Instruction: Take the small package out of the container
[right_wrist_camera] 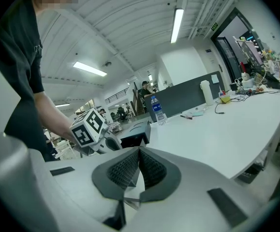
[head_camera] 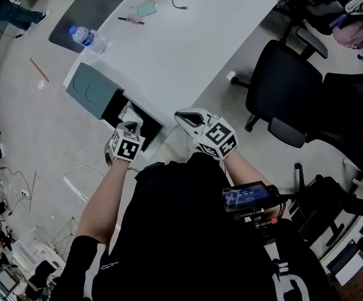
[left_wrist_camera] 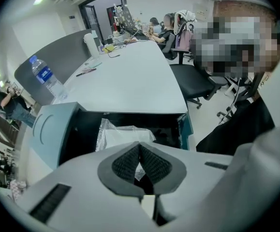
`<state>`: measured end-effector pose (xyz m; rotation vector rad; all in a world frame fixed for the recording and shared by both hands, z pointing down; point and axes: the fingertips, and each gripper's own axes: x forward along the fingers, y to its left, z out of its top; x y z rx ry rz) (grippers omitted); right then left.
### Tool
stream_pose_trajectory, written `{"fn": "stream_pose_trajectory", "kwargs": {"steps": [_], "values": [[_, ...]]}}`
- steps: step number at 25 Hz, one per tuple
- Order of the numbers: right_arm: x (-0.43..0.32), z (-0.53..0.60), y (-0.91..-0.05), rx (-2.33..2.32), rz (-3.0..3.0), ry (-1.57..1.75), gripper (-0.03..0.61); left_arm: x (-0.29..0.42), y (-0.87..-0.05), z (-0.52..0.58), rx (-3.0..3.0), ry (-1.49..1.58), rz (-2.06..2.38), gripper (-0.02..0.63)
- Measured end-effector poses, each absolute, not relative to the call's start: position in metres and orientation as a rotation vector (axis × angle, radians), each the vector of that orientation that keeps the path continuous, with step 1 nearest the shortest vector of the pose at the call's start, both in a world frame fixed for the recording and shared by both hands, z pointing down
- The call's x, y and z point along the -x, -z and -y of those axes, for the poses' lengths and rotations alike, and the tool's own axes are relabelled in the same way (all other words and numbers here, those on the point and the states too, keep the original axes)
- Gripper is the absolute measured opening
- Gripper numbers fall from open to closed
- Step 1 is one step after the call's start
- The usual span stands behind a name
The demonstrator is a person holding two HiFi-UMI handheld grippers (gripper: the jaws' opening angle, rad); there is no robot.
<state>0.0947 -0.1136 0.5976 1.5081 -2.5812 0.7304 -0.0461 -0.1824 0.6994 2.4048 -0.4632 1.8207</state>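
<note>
Left claw (left_wrist_camera: 140, 148) pinched on small package (left_wrist_camera: 123, 135) in container (left_wrist_camera: 48, 129); right claw (right_wrist_camera: 139, 152) together, empty; bottle (left_wrist_camera: 44, 76) beyond.

Lower edge of the small package (left_wrist_camera: 123, 135) hidden behind the left gripper (left_wrist_camera: 140, 148) at 6 o'clock, container (left_wrist_camera: 50, 129) depths too dark to read, water bottle (left_wrist_camera: 44, 76) label at 10 o'clock too small.
</note>
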Motion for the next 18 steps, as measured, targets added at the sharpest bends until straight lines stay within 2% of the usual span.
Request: {"fn": "stream_pose_trajectory", "kwargs": {"steps": [18], "values": [[-0.092,0.103,-0.6,-1.374,2.639,-0.704,0.026,0.047,-0.668,0.179,-2.449,-1.641,0.714,0.008]]}}
